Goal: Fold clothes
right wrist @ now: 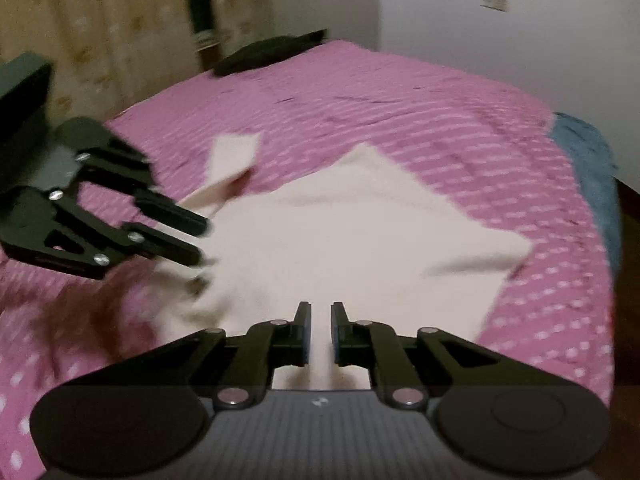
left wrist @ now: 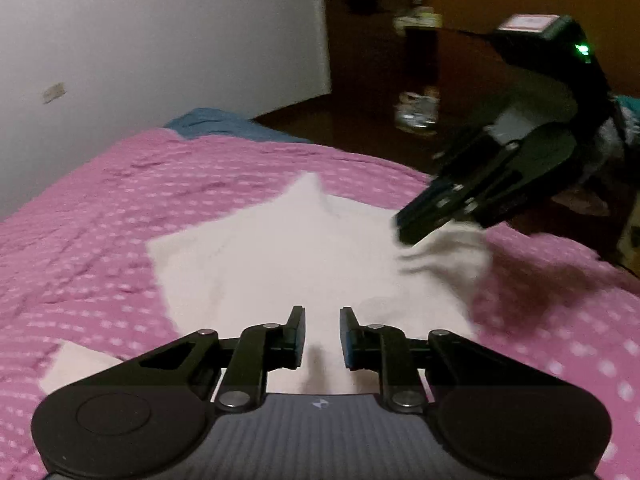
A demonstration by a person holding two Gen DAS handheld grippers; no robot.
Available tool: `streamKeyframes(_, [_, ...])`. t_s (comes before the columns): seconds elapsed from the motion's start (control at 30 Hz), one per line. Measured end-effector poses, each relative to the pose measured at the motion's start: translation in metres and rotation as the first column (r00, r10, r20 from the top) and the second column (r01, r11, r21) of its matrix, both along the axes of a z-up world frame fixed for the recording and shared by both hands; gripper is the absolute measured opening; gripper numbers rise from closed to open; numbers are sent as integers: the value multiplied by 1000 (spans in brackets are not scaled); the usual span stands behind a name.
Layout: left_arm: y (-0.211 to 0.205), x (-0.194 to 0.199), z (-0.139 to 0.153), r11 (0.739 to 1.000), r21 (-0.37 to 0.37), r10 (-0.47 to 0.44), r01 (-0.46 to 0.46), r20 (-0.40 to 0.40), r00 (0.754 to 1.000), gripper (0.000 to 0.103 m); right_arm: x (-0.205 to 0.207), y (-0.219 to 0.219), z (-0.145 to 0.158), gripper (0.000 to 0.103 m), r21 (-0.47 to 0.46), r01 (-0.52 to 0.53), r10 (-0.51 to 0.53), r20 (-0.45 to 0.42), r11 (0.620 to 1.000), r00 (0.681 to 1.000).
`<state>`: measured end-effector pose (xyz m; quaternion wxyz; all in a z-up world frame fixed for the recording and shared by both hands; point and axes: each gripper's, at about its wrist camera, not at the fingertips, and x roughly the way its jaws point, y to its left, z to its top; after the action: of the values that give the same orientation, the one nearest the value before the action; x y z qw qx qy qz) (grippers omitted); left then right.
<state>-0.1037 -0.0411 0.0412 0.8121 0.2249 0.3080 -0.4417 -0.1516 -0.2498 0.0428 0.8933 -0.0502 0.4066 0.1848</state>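
A white garment (left wrist: 280, 256) (right wrist: 360, 232) lies spread on a pink dotted bedspread (left wrist: 100, 220) (right wrist: 400, 100). One white flap (right wrist: 236, 152) (left wrist: 76, 364) sticks out to the side. My left gripper (left wrist: 322, 312) (right wrist: 200, 240) hovers low over the near edge of the garment, jaws a narrow gap apart with flat cloth showing through. My right gripper (right wrist: 320, 306) (left wrist: 404, 232) is over the opposite edge, jaws also slightly apart. The cloth is rumpled (left wrist: 440, 252) just below its tip. Both views are motion-blurred.
A blue cloth (left wrist: 216, 122) (right wrist: 588, 168) lies at one bed corner by the white wall. A black item (right wrist: 264, 52) rests at the far edge near curtains (right wrist: 100, 40). A person's shoes (left wrist: 416, 112) stand on the dark floor beside the bed.
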Motion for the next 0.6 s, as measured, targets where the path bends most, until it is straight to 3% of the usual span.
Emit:
streamKeyframes(0.23, [-14,77,-3,978,16,207,-207,-7,978,30,59,-59,-9,12,11,216,-216,-8,976,976])
streamKeyframes(0.47, [-35,169,-25,917,12,398,-398,-63,915,42,109,-111,-50,15,62,381,-377,-77,922,923])
streamKeyframes(0.6, [-41,188,-38,909,5,415,-416,-90,905,47,131,-133,-70,20,135,441,-427,-116,888,897])
